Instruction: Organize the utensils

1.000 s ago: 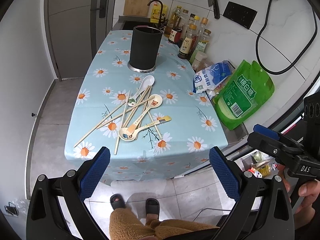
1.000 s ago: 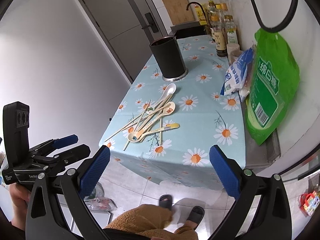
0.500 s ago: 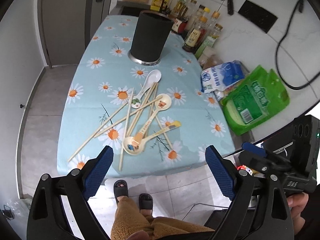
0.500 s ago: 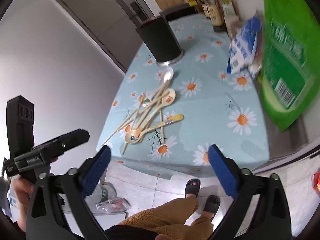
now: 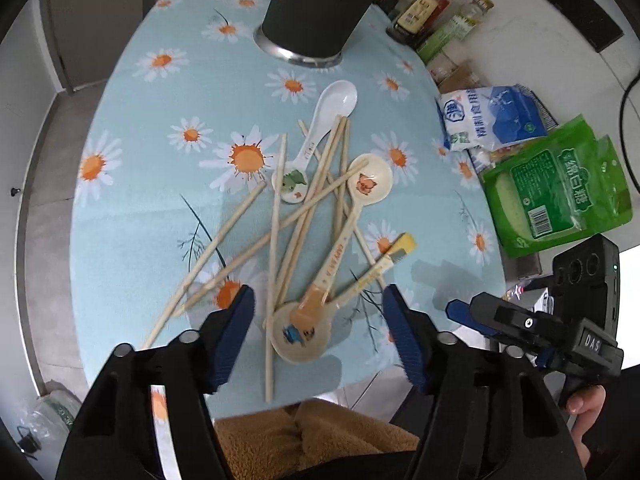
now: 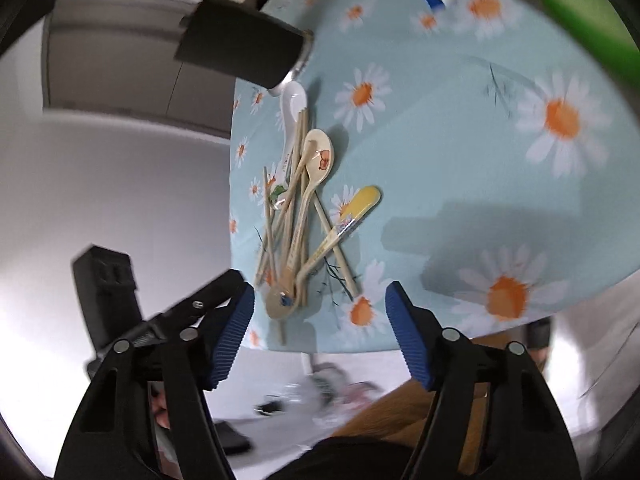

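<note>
- The counter [image 5: 132, 128], under a daisy-print cloth, fills more of both views than a second ago; open cloth lies along its left and right edges.
- One black holder [image 5: 320, 4] stands upright near the far edge.
- Two bags, one green [image 5: 560, 188] and one blue-white [image 5: 492, 116], lie off the right edge.
- Three spoons [image 5: 368, 184] and roughly seven chopsticks [image 5: 276, 216] lie crossed in one pile by the near edge.
- Left gripper [image 5: 318, 300]: fingers have just been closing, part open, holding nothing, above the pile.
- Right gripper [image 6: 320, 300]: the same, empty, at the near edge.
</note>
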A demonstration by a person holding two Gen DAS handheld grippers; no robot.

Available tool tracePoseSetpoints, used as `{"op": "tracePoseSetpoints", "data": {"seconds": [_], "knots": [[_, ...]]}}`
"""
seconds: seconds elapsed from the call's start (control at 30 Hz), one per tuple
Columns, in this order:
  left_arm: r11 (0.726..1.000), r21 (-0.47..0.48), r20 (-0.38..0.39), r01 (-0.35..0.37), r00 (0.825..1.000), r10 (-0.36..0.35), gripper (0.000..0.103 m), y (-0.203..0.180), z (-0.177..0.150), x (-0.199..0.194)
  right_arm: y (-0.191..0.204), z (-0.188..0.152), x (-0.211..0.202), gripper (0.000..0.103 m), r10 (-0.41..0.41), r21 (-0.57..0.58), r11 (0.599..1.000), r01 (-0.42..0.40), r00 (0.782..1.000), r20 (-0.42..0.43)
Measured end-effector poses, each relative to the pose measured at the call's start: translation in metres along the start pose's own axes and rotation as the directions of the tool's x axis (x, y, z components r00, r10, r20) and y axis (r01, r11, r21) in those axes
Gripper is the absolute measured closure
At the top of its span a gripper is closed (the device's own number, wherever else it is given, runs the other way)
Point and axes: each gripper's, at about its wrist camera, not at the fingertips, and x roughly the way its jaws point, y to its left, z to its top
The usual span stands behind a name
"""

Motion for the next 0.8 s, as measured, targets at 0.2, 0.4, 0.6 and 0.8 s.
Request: {"op": "tracePoseSetpoints", "data": {"seconds": [0.2, 0.4, 0.6, 0.8], "knots": [[1.000, 0.025, -0.085, -0.010, 0.996, 0.012, 0.060, 0.009, 0.011, 0.023, -0.017, 0.005, 0.015, 0.046, 0.102, 0.158, 0.982, -0.105, 0.994, 0.025], [1.000, 0.024, -0.123, 0.002, 0.992, 0.001, 0.067, 0.023, 0.020, 0.033, -0.030, 0.005, 0.026, 0.054, 0.161, 0.263, 0.950, -0.168, 0.986, 0.047], [0.998, 0.048, -0.131, 0.031, 0.991, -0.025, 0.068, 0.022, 0.026, 0.036, -0.032, 0.009, 0.038, 0.063, 0.152, 0.294, 0.940, -0.173, 0.984, 0.093], [0.996, 0.084, -0.143, 0.028, 0.990, -0.016, 0.083, 0.022, 0.029, 0.038, -0.029, 0.014, 0.049, 0.070, 0.129, 0.289, 0.944, -0.158, 0.985, 0.117]]}}
